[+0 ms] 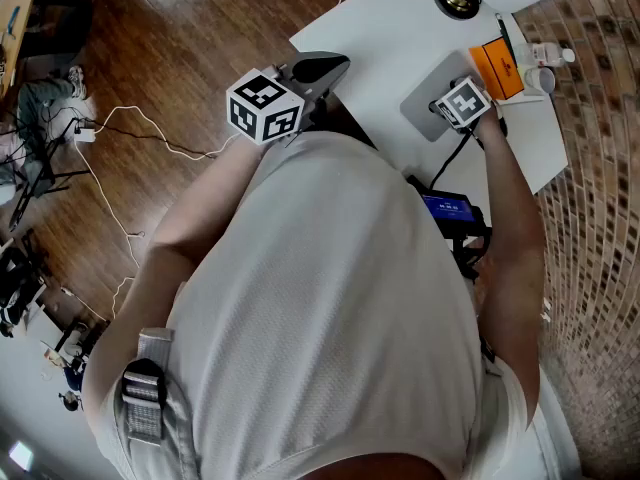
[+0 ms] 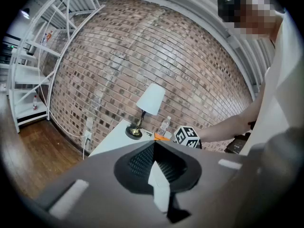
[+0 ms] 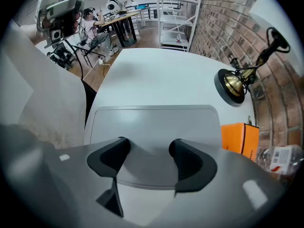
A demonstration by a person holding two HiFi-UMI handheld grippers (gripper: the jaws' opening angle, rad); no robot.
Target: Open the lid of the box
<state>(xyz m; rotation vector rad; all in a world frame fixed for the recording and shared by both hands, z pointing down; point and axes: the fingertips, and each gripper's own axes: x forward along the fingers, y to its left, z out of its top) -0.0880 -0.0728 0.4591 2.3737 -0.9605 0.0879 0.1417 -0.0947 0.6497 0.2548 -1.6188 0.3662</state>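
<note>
The box [image 1: 424,99] is flat and grey, lying closed on the white table [image 1: 390,28]. In the right gripper view its lid [image 3: 152,122] fills the middle, with a small square recess at its near edge. My right gripper [image 3: 148,158] hangs just over that near edge, open, a black pad [image 3: 190,163] on each side of the recess and nothing between them. Its marker cube [image 1: 463,101] covers the box's near side in the head view. My left gripper [image 1: 322,67] is held off the table's left edge, shut and empty, its tips [image 2: 153,145] meeting.
An orange box [image 1: 497,66] stands just right of the grey box. Beyond it are a clear bottle [image 3: 280,158] and a brass lamp base [image 3: 232,84] by the brick wall. White cables run over the wooden floor [image 1: 180,28]. People sit at a far table [image 3: 116,18].
</note>
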